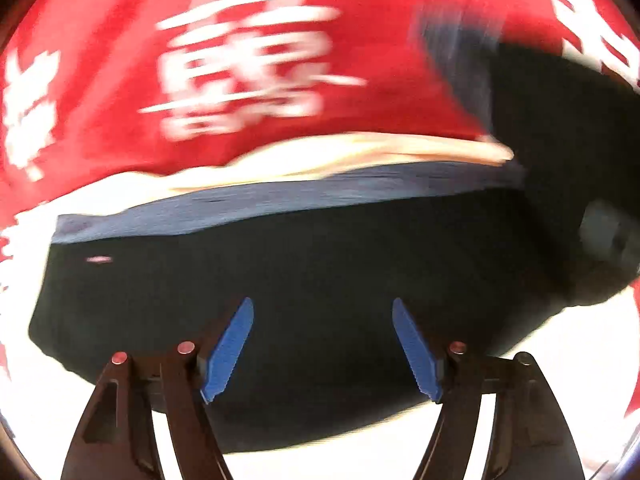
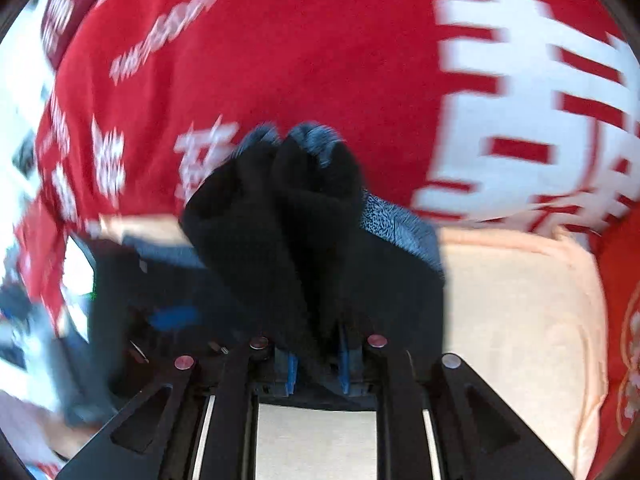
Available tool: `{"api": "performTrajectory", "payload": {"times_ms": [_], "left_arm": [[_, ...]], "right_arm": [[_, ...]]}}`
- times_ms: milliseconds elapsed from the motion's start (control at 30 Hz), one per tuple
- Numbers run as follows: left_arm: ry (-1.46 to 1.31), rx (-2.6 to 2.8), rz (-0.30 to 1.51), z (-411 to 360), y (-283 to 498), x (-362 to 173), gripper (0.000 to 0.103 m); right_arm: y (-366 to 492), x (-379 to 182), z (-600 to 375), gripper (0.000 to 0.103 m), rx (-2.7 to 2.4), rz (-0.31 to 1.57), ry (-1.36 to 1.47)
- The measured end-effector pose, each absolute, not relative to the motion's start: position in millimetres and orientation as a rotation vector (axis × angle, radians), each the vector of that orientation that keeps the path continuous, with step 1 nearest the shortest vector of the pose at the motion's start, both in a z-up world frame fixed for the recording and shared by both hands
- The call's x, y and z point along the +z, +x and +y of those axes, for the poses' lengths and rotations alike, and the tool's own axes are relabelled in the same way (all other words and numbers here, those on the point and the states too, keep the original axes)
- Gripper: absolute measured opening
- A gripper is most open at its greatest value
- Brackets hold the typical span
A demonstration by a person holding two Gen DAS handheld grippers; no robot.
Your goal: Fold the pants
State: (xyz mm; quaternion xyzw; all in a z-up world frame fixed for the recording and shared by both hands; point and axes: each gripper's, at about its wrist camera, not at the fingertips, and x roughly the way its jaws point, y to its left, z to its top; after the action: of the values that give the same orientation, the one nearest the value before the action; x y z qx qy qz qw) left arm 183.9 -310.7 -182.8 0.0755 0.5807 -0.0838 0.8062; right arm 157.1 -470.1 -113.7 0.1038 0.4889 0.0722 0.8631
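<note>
The black pants (image 1: 304, 280) lie in a folded band with a grey-blue edge (image 1: 280, 204) along their far side. Above them my left gripper (image 1: 322, 300) hangs open, its blue pads (image 1: 230, 354) wide apart with nothing pinched between them. In the right wrist view my right gripper (image 2: 318, 360) is shut on a bunched fold of the black pants (image 2: 280, 220). That fold stands up from between the blue pads (image 2: 292, 374) and hides their tips. A grey-blue patterned strip (image 2: 400, 228) of the pants shows behind the bunch. Both views are blurred.
A red cloth with large white characters (image 1: 248, 60) covers the surface under and beyond the pants (image 2: 320, 60). A cream cloth (image 2: 520, 320) lies under the pants, its edge (image 1: 360, 152) showing behind them. Bright white surface (image 1: 540, 360) lies near the camera.
</note>
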Motion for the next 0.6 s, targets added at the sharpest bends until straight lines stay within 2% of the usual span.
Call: {"api": "performTrajectory", "payload": {"times_ms": [200,233,333,367,467,600], "left_arm": [[0.193,-0.069,1.291,-225,190,-200,0.074],[0.183,-0.06,1.3,-215,189,-201,0.074],[0.161,-0.06,1.3,-201,185,-199,0.074],[0.159,-0.061,1.302,-206,183,-199,0.074],[0.123,-0.085,1.303,-196,181,-191,0.074],[0.1,-0.136,1.283,-200,187,-182,0.074]], "right_arm": [[160,-194,-349,0.029,0.12,1.198,-0.112],[158,-197,-338,0.034,0.097,1.195,-0.169],[146,-187,-315,0.069,0.109,1.164,-0.263],[141,-179,-311,0.073,0.144,1.152,-0.259],[117,-149,-306,0.073,0.218,1.085,-0.294],[120,-135,-336,0.073,0.21,1.132,-0.087]]}}
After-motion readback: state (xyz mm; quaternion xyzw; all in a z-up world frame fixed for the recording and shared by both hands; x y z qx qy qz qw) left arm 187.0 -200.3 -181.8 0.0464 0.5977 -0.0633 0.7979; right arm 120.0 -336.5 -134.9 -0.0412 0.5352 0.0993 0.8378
